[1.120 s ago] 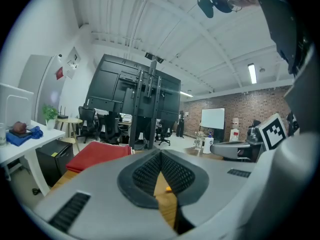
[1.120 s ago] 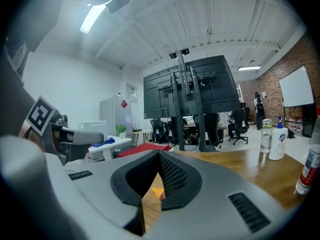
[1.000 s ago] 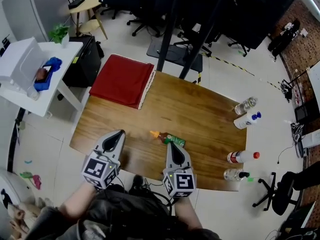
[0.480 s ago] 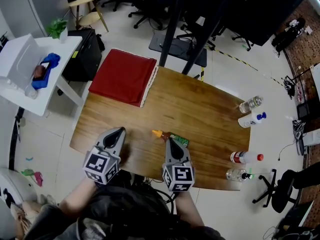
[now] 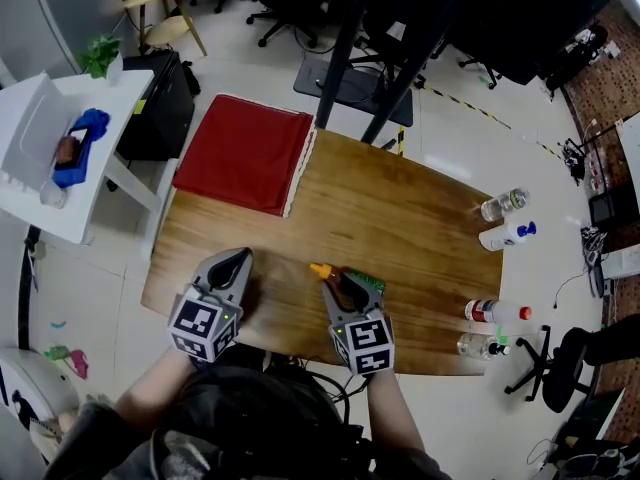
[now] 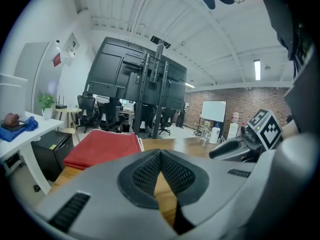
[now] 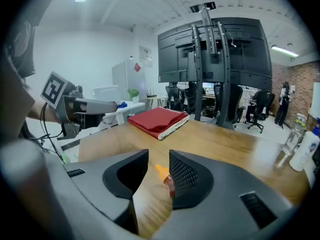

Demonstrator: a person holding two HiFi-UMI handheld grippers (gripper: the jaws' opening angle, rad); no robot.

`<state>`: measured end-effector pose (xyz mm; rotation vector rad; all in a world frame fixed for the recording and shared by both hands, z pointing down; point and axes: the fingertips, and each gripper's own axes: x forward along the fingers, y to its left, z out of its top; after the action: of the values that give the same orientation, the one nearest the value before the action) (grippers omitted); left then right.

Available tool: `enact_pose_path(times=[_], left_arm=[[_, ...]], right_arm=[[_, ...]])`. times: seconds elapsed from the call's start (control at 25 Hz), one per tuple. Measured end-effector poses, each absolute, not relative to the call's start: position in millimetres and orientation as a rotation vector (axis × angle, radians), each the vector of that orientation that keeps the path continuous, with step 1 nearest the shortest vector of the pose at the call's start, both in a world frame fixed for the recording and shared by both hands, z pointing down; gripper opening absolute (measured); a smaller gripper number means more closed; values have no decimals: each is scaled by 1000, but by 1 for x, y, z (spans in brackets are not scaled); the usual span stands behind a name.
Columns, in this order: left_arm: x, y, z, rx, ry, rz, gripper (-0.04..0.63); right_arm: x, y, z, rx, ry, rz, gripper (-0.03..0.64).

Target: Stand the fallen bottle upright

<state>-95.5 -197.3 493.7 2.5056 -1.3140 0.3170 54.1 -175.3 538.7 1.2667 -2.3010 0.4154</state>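
Note:
The fallen bottle [image 5: 367, 283] lies on its side on the wooden table [image 5: 410, 218], orange cap [image 5: 320, 269] pointing left, green label at its other end. My right gripper [image 5: 338, 284] hovers right over its neck. In the right gripper view its jaws [image 7: 159, 156] have just been opening and stand apart. The orange cap [image 7: 161, 171] shows in the gap just beyond the tips, untouched, with the body hidden behind the right pad [image 7: 184, 176]. My left gripper [image 5: 232, 266] is shut and empty over the table's near left part, its pads [image 6: 172, 171] meeting at the tip.
A folded red cloth [image 5: 245, 153] lies on the table's far left corner. Several bottles are near the right edge: two lying down [image 5: 500, 205] [image 5: 508, 235] and two more [image 5: 495, 311] [image 5: 480, 345]. A white side table [image 5: 60, 158] stands left, office chairs beyond.
Both grippers have moved forward and down toward the table. The right gripper's jaws have gone from shut to apart, and its tip now sits over the bottle's neck.

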Motion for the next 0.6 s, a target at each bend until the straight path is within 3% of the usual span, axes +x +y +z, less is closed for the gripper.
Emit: enact_pose_path(times=[0.6], left_arm=[[-95, -231, 506, 2511, -1251, 329, 34]], right_arm=[[42, -188, 576, 847, -2161, 331, 252]])
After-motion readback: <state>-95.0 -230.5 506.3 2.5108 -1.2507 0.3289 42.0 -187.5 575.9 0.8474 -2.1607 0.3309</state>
